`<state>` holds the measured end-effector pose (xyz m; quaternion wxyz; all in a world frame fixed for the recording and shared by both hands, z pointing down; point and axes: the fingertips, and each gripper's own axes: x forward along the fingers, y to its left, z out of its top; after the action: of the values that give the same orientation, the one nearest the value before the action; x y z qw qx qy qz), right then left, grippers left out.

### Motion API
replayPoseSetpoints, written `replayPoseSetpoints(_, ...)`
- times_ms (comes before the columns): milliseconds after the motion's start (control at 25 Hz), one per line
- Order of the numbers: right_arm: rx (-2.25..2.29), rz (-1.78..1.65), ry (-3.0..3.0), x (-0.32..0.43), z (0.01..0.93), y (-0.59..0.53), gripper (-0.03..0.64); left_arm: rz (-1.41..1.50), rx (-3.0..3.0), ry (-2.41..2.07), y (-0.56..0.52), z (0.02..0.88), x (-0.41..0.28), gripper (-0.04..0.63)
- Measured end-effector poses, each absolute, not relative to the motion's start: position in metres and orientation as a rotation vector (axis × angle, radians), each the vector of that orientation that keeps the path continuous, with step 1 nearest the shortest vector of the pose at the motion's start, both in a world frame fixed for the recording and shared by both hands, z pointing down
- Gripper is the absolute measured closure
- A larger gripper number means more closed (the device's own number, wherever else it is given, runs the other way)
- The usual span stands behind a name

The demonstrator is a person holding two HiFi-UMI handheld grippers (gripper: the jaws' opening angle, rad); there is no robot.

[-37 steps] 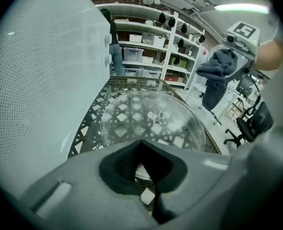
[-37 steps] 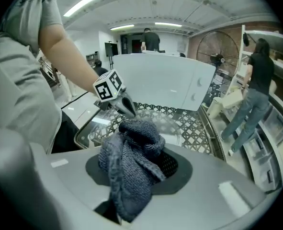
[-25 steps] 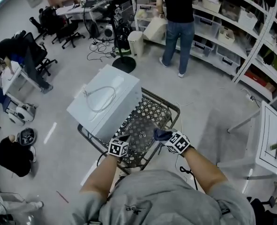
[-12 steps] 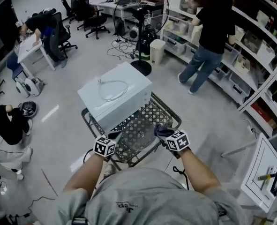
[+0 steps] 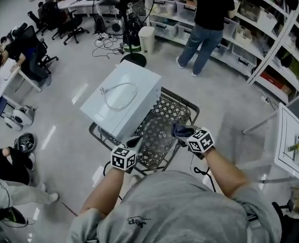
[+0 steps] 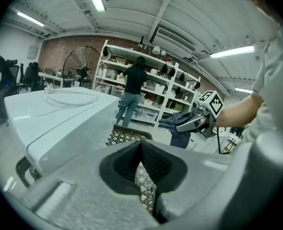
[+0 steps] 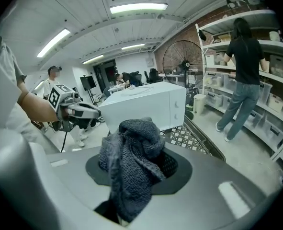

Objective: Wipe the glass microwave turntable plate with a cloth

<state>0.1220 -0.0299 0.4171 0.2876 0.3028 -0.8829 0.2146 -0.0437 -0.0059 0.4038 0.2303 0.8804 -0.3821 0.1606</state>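
Right gripper (image 5: 181, 134) clamps the dark cloth (image 7: 131, 166) beside the glass plate (image 5: 158, 130), whose rim the left gripper (image 5: 135, 144) pinches.

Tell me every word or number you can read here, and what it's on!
No text reads clearly.
Print on the person's grey shirt: too blurred to read.
The cubes on the left gripper and right gripper: black-and-white square markers, no letters.
On the glass plate and cloth: no print seen.

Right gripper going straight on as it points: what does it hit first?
Probably the round glass turntable plate, just ahead of the dark grey knitted cloth in the right gripper; the white microwave stands beyond. Depth unclear.
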Motion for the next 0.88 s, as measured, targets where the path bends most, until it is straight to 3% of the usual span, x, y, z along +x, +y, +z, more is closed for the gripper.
replayPoseSetpoints(880,0.85,0.585,-2.379,0.128,0.416,-0.03,0.469,0.427,2.411,-1.105,-0.009,0.402,-0.04,0.597)
